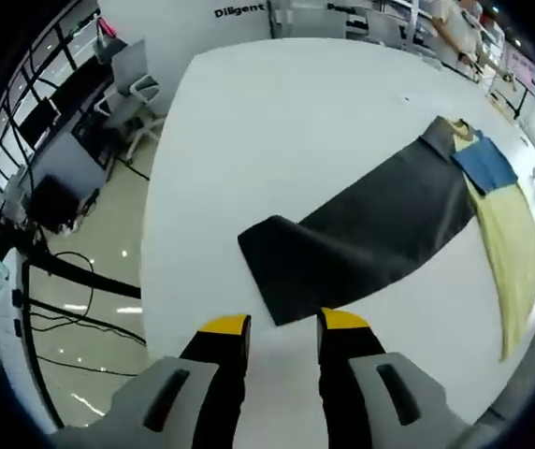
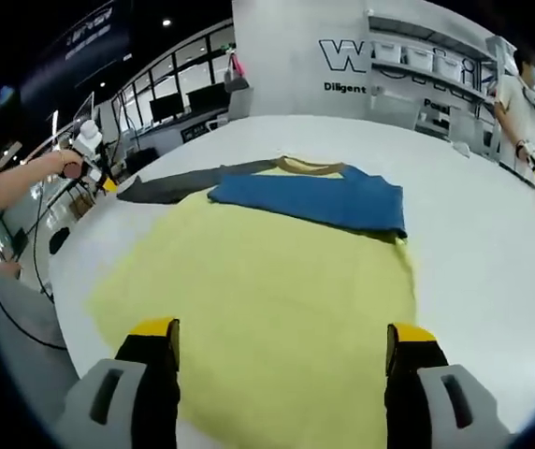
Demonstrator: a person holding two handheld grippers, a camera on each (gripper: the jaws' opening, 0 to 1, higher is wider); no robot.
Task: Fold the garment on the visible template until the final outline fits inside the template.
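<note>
the left hand-held gripper, black with yellow tips, hovers over the white tabletop with its two jaws apart and nothing between them. just beyond its tips lies the dark grey long sleeve of the garment, stretched flat on the tabletop, with its cuff end slightly lifted and curled nearest to the jaws. the sleeve runs away from this hand-held gripper to the far right, where it joins the pale yellow body of the garment and a blue fabric panel.

the right hand-held gripper has its jaws wide apart, and they hold nothing. the pale yellow body of the garment lies flat directly under and in front of it, and the two yellow tips stand above the near hem of the cloth; i cannot tell if they touch it. beyond the yellow part, the blue fabric panel lies across the chest, with the tan collar just behind it. the dark grey sleeve extends to the far left of this hand-held gripper, toward a person's hand that holds the other hand-held gripper at the tabletop edge.

beside the tabletop, to the left of the left hand-held gripper, stands a grey office chair on the shiny floor.
</note>
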